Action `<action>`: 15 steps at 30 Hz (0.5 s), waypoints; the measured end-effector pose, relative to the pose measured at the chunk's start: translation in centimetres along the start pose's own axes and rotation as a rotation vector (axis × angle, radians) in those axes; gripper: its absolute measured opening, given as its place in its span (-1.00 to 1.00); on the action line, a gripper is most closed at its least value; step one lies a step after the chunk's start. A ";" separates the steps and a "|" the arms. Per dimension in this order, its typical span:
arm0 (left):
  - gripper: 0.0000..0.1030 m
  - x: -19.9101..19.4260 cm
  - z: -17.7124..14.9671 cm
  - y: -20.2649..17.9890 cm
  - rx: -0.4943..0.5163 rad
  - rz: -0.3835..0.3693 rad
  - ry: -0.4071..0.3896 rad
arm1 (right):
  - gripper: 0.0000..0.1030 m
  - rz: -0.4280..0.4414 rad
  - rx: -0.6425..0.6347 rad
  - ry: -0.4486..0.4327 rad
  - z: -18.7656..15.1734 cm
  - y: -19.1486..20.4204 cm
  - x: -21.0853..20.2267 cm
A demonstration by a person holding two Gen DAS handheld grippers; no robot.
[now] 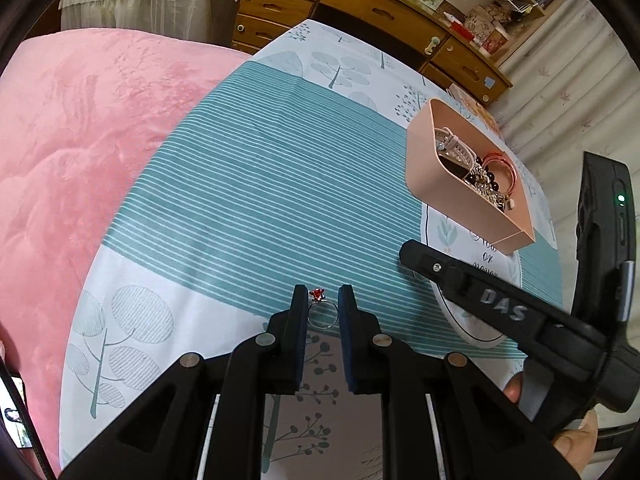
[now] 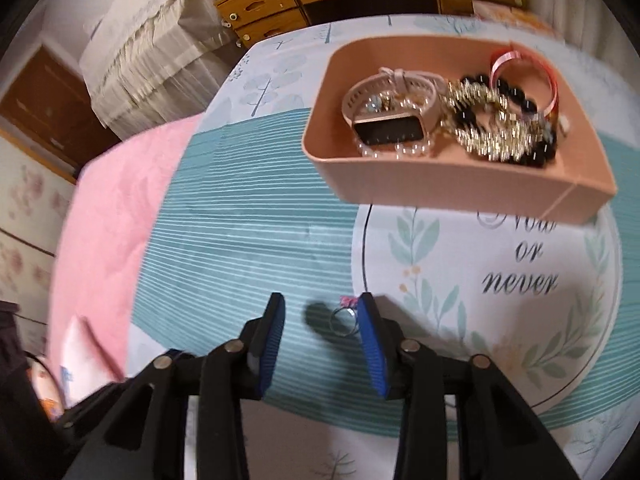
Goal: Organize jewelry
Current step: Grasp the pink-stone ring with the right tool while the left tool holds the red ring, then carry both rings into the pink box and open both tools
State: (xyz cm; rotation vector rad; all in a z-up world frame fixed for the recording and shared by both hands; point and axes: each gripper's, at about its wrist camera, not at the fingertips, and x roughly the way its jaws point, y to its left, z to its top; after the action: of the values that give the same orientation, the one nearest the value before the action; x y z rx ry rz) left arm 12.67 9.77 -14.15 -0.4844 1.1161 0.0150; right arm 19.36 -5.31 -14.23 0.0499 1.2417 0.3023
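Left gripper (image 1: 322,300) clamped on red-stone ring (image 1: 320,310), right gripper (image 2: 322,316) jaws apart beside pink-stone ring (image 2: 345,320), pink tray (image 2: 440,188) of bracelets beyond

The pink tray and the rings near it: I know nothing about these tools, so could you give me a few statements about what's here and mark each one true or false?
1. The left gripper has a red-stone ring between its fingers. True.
2. The tray is empty. False: it holds a watch and bead bracelets, among other pieces.
3. The tray stands on a pink blanket. False: it stands on the teal and white patterned cloth.
4. The right gripper has its jaws apart, with a pink-stone ring close to one finger. True.
5. The cloth carries the words "Now or never". True.
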 end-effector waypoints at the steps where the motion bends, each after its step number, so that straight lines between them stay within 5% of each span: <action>1: -0.75 0.0 0.0 0.1 -0.001 -0.004 0.001 | -0.43 -0.021 -0.017 -0.004 -0.1 0.1 0.0; 6: -0.75 0.0 0.0 0.3 -0.009 -0.012 0.003 | -0.82 -0.091 -0.049 -0.018 0.1 0.1 0.3; 15: -0.75 -0.3 0.1 0.1 0.004 -0.015 0.004 | -0.84 0.022 0.008 -0.016 0.1 -1.7 -1.1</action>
State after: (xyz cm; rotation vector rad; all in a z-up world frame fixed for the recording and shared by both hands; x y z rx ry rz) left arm 12.65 9.95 -13.89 -0.4895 1.1160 -0.0017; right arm 19.45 -7.18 -13.49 0.0726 1.2270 0.3152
